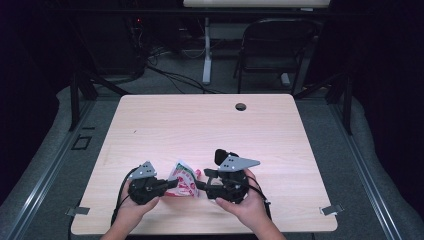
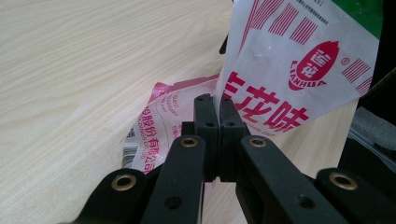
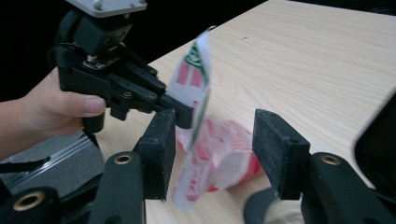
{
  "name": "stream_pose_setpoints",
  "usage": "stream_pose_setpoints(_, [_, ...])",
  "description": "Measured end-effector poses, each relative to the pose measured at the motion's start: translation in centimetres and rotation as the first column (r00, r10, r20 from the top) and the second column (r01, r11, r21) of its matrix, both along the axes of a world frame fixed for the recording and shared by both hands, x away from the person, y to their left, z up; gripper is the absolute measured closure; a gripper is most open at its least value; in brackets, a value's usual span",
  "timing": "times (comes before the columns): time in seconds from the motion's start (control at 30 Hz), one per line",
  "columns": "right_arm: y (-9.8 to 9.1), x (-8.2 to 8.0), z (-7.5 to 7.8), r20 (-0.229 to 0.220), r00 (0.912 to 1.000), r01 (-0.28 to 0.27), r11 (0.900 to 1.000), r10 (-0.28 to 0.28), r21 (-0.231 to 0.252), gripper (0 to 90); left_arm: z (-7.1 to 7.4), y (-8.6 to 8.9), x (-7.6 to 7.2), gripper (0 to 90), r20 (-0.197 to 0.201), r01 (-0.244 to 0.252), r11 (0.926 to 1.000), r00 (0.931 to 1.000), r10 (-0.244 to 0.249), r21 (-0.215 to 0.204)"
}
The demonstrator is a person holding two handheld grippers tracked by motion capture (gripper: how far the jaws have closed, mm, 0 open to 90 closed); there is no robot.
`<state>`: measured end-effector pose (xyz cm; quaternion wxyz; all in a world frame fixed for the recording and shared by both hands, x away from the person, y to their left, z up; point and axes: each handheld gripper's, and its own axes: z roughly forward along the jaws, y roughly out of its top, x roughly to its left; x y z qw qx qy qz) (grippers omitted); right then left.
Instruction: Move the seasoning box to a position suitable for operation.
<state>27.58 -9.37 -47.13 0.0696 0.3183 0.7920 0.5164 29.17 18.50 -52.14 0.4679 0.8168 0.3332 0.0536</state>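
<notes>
Near the table's front edge, left gripper (image 1: 172, 184) fingers clench the packet (image 1: 184, 181); right gripper (image 1: 200, 184) fingers released.

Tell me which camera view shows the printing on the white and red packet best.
The left gripper view: the packet is close, its red logo and characters sharp. The high view shows it small between both grippers; the right gripper view shows it edge-on and blurred.

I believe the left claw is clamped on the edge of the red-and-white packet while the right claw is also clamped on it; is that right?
Not quite. The left claw is clamped on the packet, but the right claw is not: in the right gripper view its jaws stand apart, with the packet hanging between them and clear gaps on both sides. So one claw grips it, not both.
</notes>
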Motion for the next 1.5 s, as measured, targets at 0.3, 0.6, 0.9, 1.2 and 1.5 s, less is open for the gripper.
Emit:
stream_pose_setpoints(0.3, [2.1, 0.5, -1.2, -0.024, 0.9997, -0.009, 0.9978, 0.007, -0.066, 51.1, -0.2, 0.0, 0.1, 90.0, -0.024, 0.002, 0.9994, 0.9997, -0.002, -0.035])
stream_pose_setpoints(0.6, [2.9, 1.4, -2.5, -0.082, 0.9966, -0.002, 0.9944, -0.006, -0.106, 55.6, -0.3, 0.3, 0.2, 90.0, -0.042, -0.006, 0.9981, 0.9991, 0.004, -0.061])
stream_pose_setpoints(0.9, [3.3, 1.9, -2.6, -0.123, 0.9922, 0.005, 0.9890, -0.023, -0.148, 64.9, -0.4, 0.3, 0.2, 90.0, -0.047, -0.006, 0.9981, 0.9989, 0.003, -0.061])
stream_pose_setpoints(1.2, [3.8, 2.2, -2.6, -0.157, 0.9876, -0.034, 0.9849, 0.007, -0.170, 81.6, -0.4, 0.1, 0.1, 90.0, -0.036, 0.005, 0.9989, 0.9993, -0.006, -0.046])
stream_pose_setpoints(1.5, [3.9, 2.5, -2.4, -0.160, 0.9855, -0.088, 0.9765, 0.056, -0.197, 89.8, -0.3, 0.4, 0.1, 86.1, -0.030, 0.004, 0.9988, 0.9995, -0.006, -0.049])
